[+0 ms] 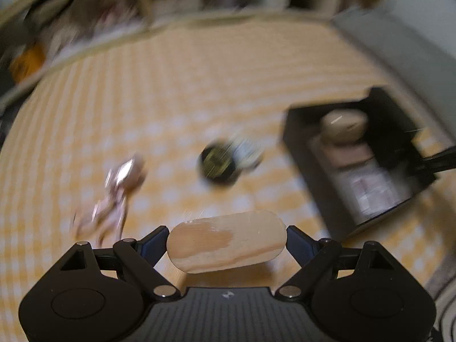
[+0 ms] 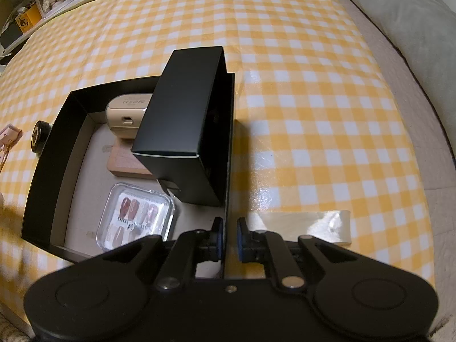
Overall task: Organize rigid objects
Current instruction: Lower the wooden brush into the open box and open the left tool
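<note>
Two hand-held grippers in play over a yellow checked cloth (image 2: pixel 285 57); the surface under it can't be told. Black tray box (image 2: pixel 54 154) sits on the cloth, already holding a tall black carton (image 2: pixel 182 119), a beige case (image 2: pixel 125 111) on a wooden slab (image 2: pixel 125 165), and a clear nail-tip case (image 2: pixel 136 216). Right hand-held gripper (image 2: pixel 228 239) has its jaws straddling the tray's right wall with narrow gaps showing, apparently steadying it; real contact unclear. Left hand-held gripper (image 1: pixel 226 242) pinches a wooden oval block (image 1: pixel 226 242), long axis crosswise between the fingers. From the left wrist view the tray lies ahead and to the right, so the block likely travels that way. Left view is motion-blurred. Still loose on the cloth: a small black round item (image 1: pixel 218 162) and a pinkish metal tool (image 1: pixel 116 191), both ahead-left of the tray.
</note>
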Demonstrator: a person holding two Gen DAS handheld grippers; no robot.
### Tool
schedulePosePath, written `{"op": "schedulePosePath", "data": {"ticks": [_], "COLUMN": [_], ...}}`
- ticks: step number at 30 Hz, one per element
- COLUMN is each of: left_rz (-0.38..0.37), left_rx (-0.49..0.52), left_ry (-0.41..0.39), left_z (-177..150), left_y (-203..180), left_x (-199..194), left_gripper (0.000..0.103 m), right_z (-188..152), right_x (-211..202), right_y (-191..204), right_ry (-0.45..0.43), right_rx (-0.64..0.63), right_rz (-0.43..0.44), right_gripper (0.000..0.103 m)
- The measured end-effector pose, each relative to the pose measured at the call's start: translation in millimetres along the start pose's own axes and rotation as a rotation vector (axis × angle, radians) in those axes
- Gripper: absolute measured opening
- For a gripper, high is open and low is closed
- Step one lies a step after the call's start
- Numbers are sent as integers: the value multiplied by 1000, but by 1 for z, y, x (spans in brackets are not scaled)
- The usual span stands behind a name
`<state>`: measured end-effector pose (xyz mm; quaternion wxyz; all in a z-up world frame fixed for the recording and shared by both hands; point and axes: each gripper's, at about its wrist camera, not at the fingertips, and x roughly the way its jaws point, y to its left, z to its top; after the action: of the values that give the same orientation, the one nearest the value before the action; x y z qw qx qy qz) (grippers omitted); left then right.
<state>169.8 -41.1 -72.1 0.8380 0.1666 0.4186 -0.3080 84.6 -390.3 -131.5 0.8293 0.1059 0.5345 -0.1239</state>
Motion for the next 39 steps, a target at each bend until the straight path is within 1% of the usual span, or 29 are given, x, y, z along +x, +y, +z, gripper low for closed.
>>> {"op": "schedulePosePath", "data": {"ticks": [2,4,5,7,10,12,13,15,18,20,22,24,28,32,35,39], "left_rz": [-49,-72,-86,-129,-206,-240,-239,-212,-199,-219,-259,-298,-338,-328,-319,-340], "left_rx": [111,246,320,424,571,693,754,869,990,1041,1088,1113,1116,1125,1108,1070], "left_ry": [-77,-113,-122,-134,-133,-128,-129,-137,-100,-73,-51,-38,-5,1,15,41], "left_z": [6,11,13,18,25,30,32,35,41,44,44,45,48,50,51,51], "left_y": [-17,-37,-49,-69,-95,-114,-121,-136,-145,-145,-146,-145,-139,-137,-136,-134], "left_x": [-10,-11,-11,-8,-3,0,2,8,18,22,24,27,35,41,46,45], "left_gripper": [88,88,88,88,88,88,88,88,88,88,88,88,88,89,102,102], "right_z": [0,0,0,0,0,0,0,0,1,0,1,1,1,2,2,2], "right_x": [0,-1,-1,-1,0,0,1,0,0,0,0,-1,-1,-1,-1,-1], "right_y": [0,0,0,1,0,0,0,0,0,0,0,0,-1,0,-1,0], "right_ry": [0,0,-1,-1,-2,-2,-2,-2,-4,-3,-3,-4,-3,-4,-3,-3], "right_rx": [-1,-3,-2,-1,-1,-2,-3,-2,-3,-2,-1,-4,-3,-4,-3,-2], "right_rz": [0,0,0,1,3,3,2,4,6,6,9,7,10,8,7,8], "right_gripper": [9,9,9,9,9,9,9,9,9,9,9,9,9,9,12,13]}}
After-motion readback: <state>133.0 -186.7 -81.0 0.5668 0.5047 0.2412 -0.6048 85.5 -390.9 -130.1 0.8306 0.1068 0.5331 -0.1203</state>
